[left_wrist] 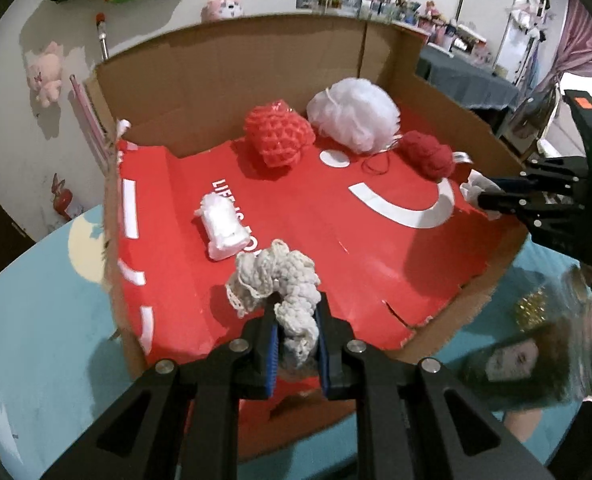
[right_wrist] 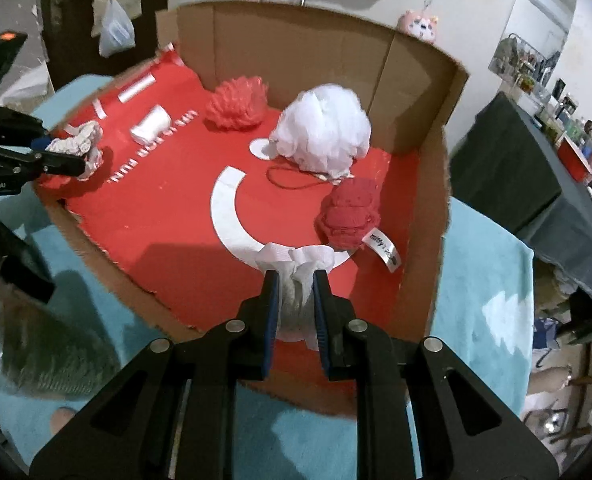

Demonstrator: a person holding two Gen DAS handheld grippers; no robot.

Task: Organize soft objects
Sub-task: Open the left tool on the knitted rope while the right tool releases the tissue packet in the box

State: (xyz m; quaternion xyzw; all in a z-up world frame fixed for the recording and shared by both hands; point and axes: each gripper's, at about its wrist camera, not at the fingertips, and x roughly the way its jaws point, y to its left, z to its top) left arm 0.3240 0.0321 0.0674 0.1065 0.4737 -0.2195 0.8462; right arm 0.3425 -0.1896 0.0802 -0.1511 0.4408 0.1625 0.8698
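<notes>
Both grippers pinch soft items above the near edge of an open cardboard box

The left gripper [left_wrist: 296, 316] is clamped on a cream crocheted scrunchie [left_wrist: 280, 284], and the right gripper [right_wrist: 294, 292] is clamped on a white ruffled cloth [right_wrist: 296, 268], each held over the red printed floor of the cardboard box [right_wrist: 435, 208] on a light blue tablecloth [right_wrist: 483, 264]; just beyond the left gripper lies a small white roll [left_wrist: 222, 226], just beyond the right a dark red knitted plush [right_wrist: 349, 216] with a label, and farther back, near the box's rear wall, sit a coral crocheted ball [left_wrist: 278, 134] and a white mesh bath pouf [left_wrist: 353, 114]
</notes>
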